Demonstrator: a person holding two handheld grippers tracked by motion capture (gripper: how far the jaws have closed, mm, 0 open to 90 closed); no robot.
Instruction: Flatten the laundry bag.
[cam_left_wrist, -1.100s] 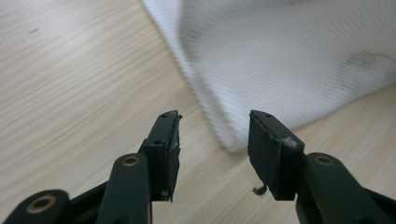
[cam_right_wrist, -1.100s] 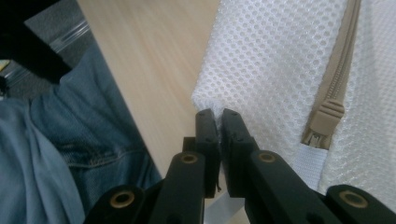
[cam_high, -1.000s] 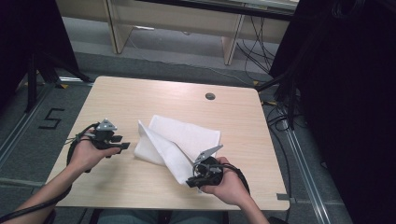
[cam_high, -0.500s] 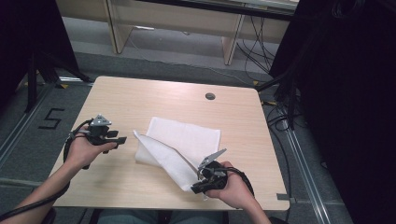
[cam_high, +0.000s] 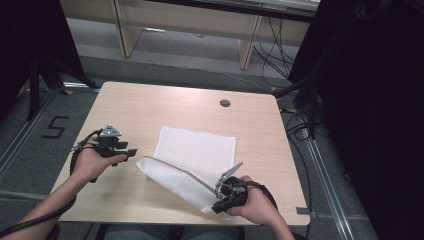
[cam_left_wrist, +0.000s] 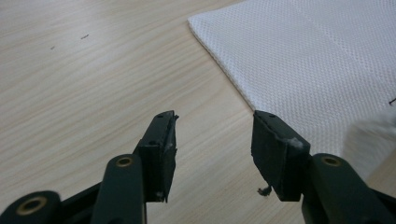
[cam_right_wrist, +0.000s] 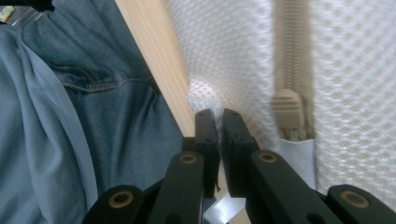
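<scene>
Left gripper (cam_high: 131, 151) near table's (cam_high: 150, 100) left edge, jaws just been opening, now apart, nothing between them, just beside cloth's fold. White mesh laundry bag (cam_high: 197, 150) lies mid-table, near-side flap folded over diagonally. Right gripper (cam_high: 216, 209) at table's near edge, jaws pinched on bag's corner; zipper pull (cam_right_wrist: 288, 109) visible alongside.

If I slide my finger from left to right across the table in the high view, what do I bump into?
Left tongs, open and holding nothing → white mesh cloth, partly folded over → right tongs, shut on the cloth's near corner → the hand holding them.
</scene>
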